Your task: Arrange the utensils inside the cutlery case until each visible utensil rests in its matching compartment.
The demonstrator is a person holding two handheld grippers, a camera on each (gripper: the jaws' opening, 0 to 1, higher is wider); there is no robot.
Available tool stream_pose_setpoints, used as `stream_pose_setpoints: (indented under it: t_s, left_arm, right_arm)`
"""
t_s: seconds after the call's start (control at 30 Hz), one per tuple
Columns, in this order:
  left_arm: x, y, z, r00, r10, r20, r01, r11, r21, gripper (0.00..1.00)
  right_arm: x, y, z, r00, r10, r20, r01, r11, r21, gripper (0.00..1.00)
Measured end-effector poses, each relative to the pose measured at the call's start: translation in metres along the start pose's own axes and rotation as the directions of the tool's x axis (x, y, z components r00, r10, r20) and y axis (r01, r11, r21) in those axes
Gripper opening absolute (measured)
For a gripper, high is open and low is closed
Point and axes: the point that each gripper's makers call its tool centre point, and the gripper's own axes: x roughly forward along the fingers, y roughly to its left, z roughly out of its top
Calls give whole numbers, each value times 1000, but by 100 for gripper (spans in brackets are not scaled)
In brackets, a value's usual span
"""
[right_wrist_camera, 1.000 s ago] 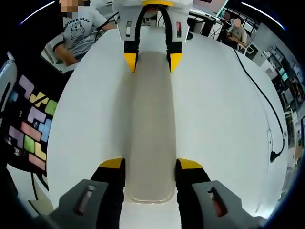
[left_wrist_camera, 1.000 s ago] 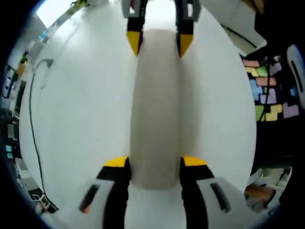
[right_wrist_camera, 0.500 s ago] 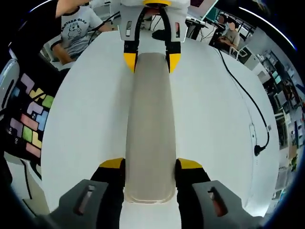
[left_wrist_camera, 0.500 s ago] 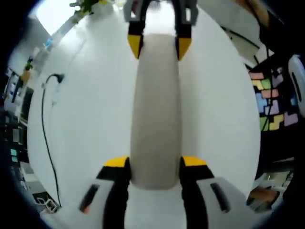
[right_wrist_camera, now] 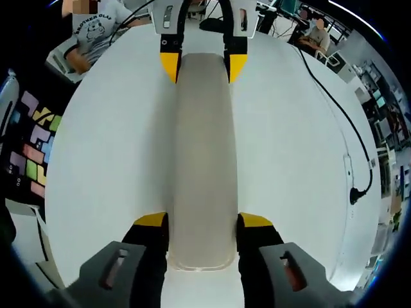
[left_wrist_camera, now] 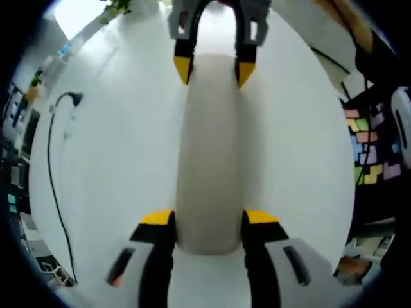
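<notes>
Case (left_wrist_camera: 210,154) closed, lies lengthwise on white table (left_wrist_camera: 115,160), gripped at opposite ends by left tongs (left_wrist_camera: 209,218) and right tongs (right_wrist_camera: 202,221). No utensils visible; sorting not started, I judge.

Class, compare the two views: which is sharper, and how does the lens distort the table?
Left gripper view: soft and blurred, the case has hazy edges. Right gripper view: sharper, the case rim is crisp. In both views, fisheye bends the white table into a dome.
</notes>
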Motion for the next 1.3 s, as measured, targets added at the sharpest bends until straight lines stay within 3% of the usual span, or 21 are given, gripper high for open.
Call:
stream_pose_setpoints:
  t_s: [0.27,0.7,0.8,1.03,1.2,1.3]
  left_arm:
    - [10,-22,-4,999,-3,-39,4,1000,12,43]
    - [10,-7,-7,997,-19,-74,19,1000,-1,44]
    - [9,-3,-9,997,-25,-67,25,1000,2,45]
    - [10,-2,-10,1000,-23,-21,23,1000,-5,45]
    - [9,-1,-10,999,-28,24,28,1000,-9,45]
    - [9,-3,-7,997,-61,41,64,995,-72,50]
  right_arm:
    - [2,1,3,999,24,-38,-24,1000,13,43]
    - [3,2,-2,997,38,-62,-33,996,85,44]
    - [3,3,0,999,51,-8,-51,997,59,44]
    - [4,3,0,993,45,108,-54,995,86,45]
    - [4,1,2,992,44,116,-58,991,119,47]
    - [3,1,-6,997,44,65,-52,991,127,53]
